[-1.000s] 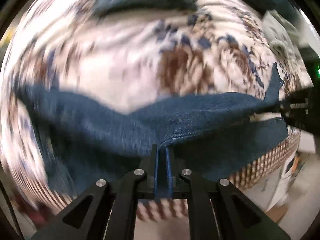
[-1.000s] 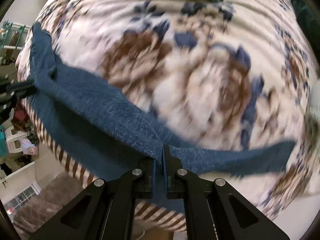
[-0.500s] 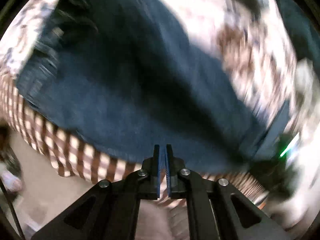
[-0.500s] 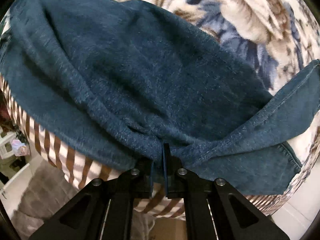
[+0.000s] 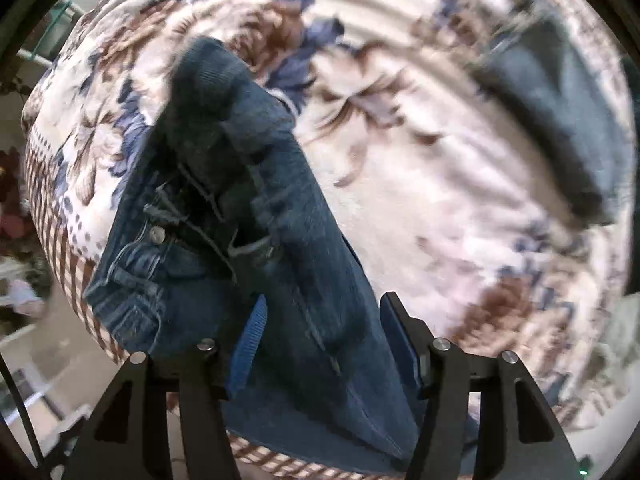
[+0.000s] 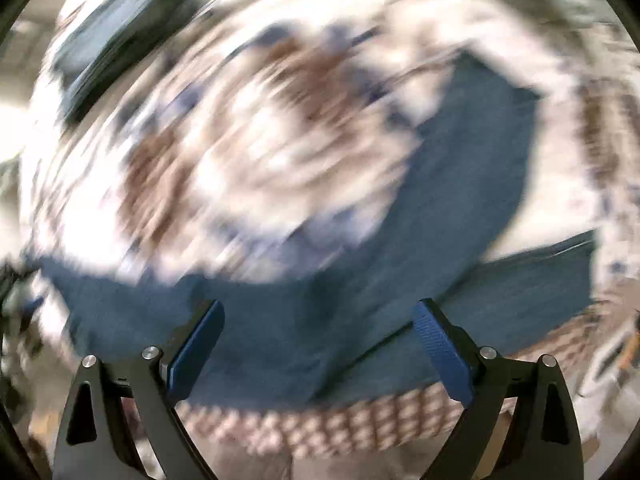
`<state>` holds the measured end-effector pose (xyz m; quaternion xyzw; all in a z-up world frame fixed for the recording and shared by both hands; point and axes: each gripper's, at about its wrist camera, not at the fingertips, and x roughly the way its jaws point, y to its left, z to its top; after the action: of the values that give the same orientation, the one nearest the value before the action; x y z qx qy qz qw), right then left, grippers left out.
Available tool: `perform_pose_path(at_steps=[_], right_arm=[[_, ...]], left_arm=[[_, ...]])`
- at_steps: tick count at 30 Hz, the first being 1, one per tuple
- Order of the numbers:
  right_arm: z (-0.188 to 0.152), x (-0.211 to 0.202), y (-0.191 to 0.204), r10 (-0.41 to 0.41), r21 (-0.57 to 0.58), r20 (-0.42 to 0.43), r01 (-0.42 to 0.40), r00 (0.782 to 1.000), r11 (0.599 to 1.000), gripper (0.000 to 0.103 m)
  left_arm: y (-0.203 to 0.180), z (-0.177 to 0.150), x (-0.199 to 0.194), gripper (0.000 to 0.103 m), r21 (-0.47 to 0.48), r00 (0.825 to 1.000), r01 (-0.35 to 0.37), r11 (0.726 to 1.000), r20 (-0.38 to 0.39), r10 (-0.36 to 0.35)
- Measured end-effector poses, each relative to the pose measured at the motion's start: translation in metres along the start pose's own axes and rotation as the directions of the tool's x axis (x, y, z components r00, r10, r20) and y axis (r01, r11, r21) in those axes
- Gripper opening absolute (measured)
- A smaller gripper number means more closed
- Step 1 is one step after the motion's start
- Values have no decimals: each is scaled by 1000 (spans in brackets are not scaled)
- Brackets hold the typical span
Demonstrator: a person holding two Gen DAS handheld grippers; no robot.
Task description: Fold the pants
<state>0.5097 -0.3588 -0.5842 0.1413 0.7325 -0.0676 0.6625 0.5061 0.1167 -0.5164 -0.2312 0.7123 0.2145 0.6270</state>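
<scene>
2 hand-held grippers [image 5: 320, 340] [image 6: 320, 344] above jeans [image 5: 248, 216]

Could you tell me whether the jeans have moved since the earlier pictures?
Yes. The jeans, earlier stretched in the air, now lie along the floral blanket's striped border, released.

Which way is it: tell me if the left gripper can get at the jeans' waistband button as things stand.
Probably yes. The left gripper is over the jeans, jaws opening with denim between them, and the button lies uncovered ahead to the left on the floral blanket.
</scene>
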Motion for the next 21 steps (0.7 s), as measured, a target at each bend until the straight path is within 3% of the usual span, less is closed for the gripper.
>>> perform_pose_path(at_steps=[3,4,7,8,11,13,15,17,21], right_arm=[[37,0,-44,-59,138,24,55,998,989,97],[49,5,-58,-72,179,18,68,997,981,97],[74,24,-74,-90,239,11,85,996,967,93],[80,32,-76,-92,244,2,89,996,966,89],[94,54,-69,-103,184,-44,109,994,977,59],[96,64,-65,-111,154,-67,120,992,981,13],[90,59,-71,-105,187,-37,110,994,976,3],[72,38,-82,-91,232,30,82,995,969,3],[15,-15,-119,-60,351,154,2,986,936,3]], left_arm=[[0,2,29,52,20,996,-87,996,-19,88],[1,2,33,30,21,997,-80,997,-14,80],[9,-10,37,12,24,998,-57,998,27,57],[12,-16,34,11,39,997,-52,998,53,50],[36,-43,16,9,49,993,-39,998,116,33],[60,-62,4,9,21,989,-9,1000,149,6],[94,-87,-8,9,-34,984,24,999,178,-18],[135,-123,-12,9,-106,981,56,993,189,-35],[179,-169,2,9,-184,986,77,980,161,-47]])
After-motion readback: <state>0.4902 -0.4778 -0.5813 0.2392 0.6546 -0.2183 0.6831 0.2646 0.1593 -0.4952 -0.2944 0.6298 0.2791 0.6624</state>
